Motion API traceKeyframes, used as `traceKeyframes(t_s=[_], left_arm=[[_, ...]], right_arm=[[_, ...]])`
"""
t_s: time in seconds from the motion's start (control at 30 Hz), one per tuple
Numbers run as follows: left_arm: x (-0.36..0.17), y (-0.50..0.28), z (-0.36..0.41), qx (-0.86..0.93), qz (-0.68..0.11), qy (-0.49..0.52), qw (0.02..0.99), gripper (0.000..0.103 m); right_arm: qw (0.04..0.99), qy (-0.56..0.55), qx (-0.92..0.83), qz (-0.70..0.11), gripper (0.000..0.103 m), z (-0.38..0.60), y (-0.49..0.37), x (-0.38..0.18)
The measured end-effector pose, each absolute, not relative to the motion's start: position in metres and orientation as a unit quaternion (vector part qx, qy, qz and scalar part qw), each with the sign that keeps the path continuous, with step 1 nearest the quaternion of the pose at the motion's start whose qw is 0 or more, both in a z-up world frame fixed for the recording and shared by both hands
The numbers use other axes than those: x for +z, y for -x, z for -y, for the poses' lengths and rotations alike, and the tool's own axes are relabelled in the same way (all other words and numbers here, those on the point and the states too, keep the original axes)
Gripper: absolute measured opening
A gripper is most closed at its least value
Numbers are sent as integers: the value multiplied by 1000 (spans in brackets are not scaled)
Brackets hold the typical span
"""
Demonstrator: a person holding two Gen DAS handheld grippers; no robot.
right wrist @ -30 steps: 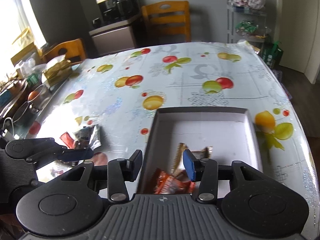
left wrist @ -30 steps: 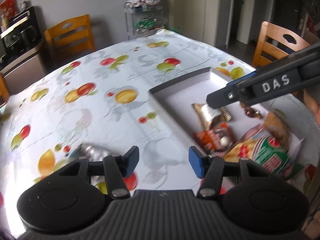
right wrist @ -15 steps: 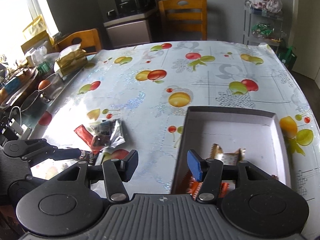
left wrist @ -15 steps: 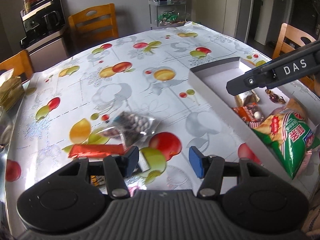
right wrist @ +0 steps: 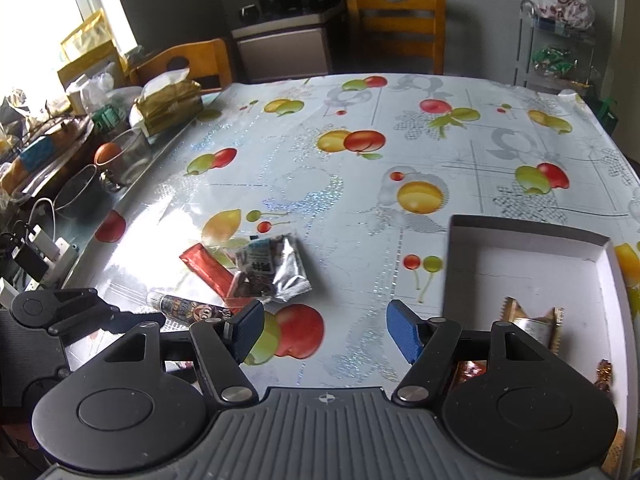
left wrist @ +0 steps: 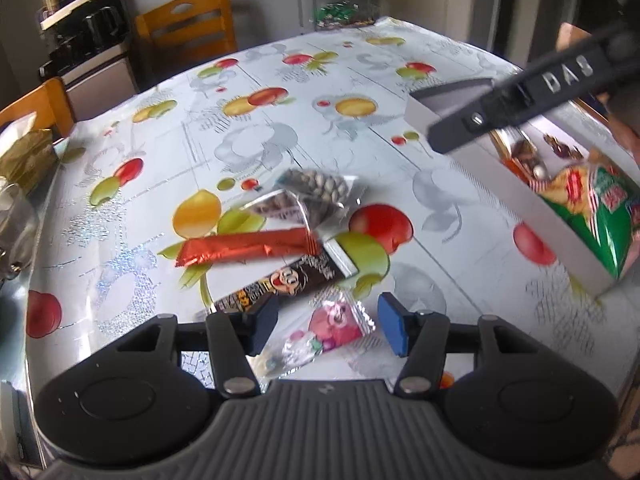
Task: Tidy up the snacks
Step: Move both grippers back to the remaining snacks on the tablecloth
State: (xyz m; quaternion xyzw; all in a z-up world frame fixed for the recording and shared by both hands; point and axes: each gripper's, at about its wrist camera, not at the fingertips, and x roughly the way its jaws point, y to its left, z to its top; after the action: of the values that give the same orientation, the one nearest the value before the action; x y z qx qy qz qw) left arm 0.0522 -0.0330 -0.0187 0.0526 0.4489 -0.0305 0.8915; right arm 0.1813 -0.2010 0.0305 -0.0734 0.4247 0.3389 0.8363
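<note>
1. The table (right wrist: 400,152) has wide bare room across its middle and far half; its left edge is crowded with bowls and bags.
2. Five loose snacks lie bunched toward the near-left corner: a red bar (left wrist: 248,250), a dark cartoon bar (left wrist: 288,282), a pink candy packet (left wrist: 324,332), a clear nut pouch (left wrist: 324,190) and a smaller silver packet (left wrist: 280,210).
3. One white tray (right wrist: 520,276) sits by the table's right edge, holding a green chip bag (left wrist: 600,208), a gold wrapper (right wrist: 532,320) and small orange-wrapped sweets.
4. The left gripper (left wrist: 326,320) hangs spread over the pink candy packet, not pinching it.
5. The right gripper (right wrist: 324,330) is opening, nothing between its jaws, just left of the tray.
</note>
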Motion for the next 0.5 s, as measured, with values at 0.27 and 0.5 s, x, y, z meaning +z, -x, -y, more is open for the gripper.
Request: traceKeyframes(t_s=[0.27,0.5], left_arm=[[-33,-53,20,-74,-465,-61,880,55],[-40,-53,8,-99,-474,-68,872,55]], right_arm=[[834,79,338,-429,69,177,-182,25],[831,87,337,-434,72,153,-185,16]])
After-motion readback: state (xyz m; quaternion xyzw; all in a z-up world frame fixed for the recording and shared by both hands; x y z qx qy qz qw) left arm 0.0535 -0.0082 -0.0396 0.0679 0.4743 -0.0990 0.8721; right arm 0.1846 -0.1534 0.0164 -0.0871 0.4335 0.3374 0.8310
